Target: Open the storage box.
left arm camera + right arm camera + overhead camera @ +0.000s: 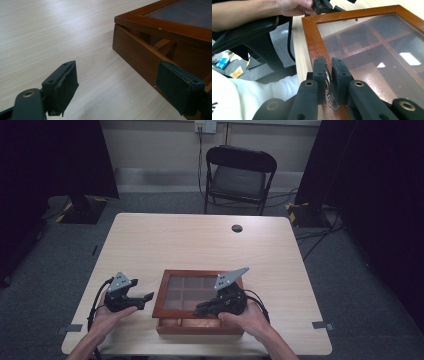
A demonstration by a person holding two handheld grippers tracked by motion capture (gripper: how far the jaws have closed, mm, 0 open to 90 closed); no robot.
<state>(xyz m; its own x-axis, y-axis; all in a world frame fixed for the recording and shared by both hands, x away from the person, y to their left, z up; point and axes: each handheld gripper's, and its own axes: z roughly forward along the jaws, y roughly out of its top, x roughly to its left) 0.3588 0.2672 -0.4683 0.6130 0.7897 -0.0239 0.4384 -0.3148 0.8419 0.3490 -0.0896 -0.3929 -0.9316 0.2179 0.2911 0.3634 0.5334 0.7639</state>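
Wooden box (pixel 200 320) lid (pixel 367 45) lifted by right gripper (pixel 329 67) pinching its metal clasp (pixel 329 100); left gripper (pixel 144 298), jaws apart, at nine o'clock.

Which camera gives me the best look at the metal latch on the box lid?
The right gripper view: the metal latch sits close up, pinched between the right gripper pads. In the high view it hides behind that gripper; the left gripper view shows the box's raised corner instead.

One wooden box (pixel 200 322), two tongs (pixel 141 300) (pixel 205 309), one table (pixel 200 240), one chair (pixel 239 175).
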